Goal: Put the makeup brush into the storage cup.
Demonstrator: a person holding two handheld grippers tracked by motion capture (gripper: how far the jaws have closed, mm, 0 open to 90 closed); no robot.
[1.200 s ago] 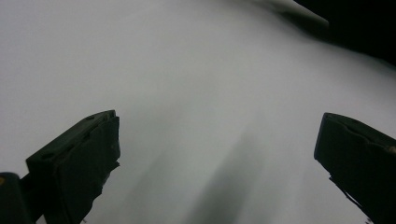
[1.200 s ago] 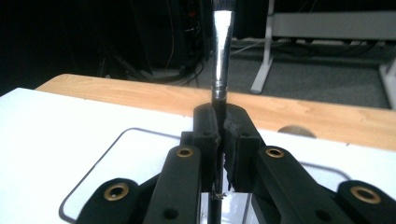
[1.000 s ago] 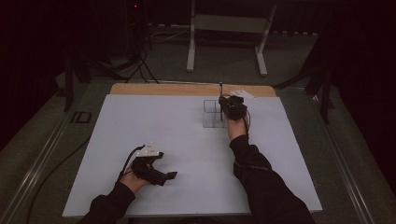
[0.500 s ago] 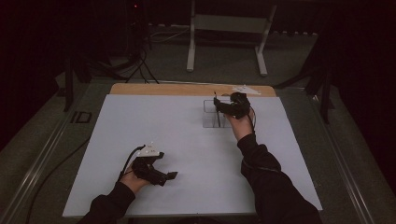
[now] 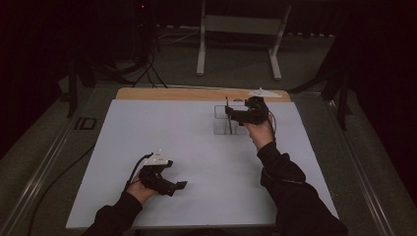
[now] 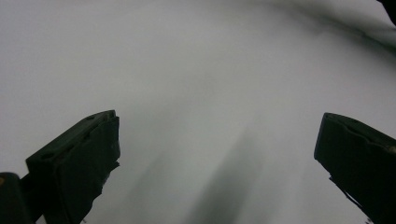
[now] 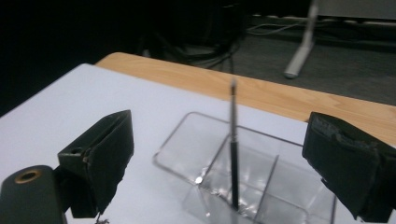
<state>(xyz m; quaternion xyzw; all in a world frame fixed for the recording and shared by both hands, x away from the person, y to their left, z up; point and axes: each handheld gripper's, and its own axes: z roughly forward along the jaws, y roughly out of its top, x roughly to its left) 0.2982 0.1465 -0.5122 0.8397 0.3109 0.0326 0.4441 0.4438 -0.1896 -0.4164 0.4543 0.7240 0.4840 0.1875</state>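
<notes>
- A thin dark brush with a slender handle (image 7: 233, 154) is seen standing nearly upright in a clear plastic divided organiser (image 7: 196, 144), at the far right of the white table sheet (image 5: 196, 147).
- The right gripper (image 5: 235, 114) is held just above the organiser; its jaws have just been opening, and the brush stands free between them, gripped by neither.
- The left gripper (image 5: 178, 186) is rested at the near left, its jaws spread wide with nothing between them.
- A knock is judged the main risk: if the right gripper were drawn back sideways, the tall handle could be caught by a jaw.
- The light organiser could then be tipped or dragged towards the wooden table edge (image 7: 196, 79).
</notes>
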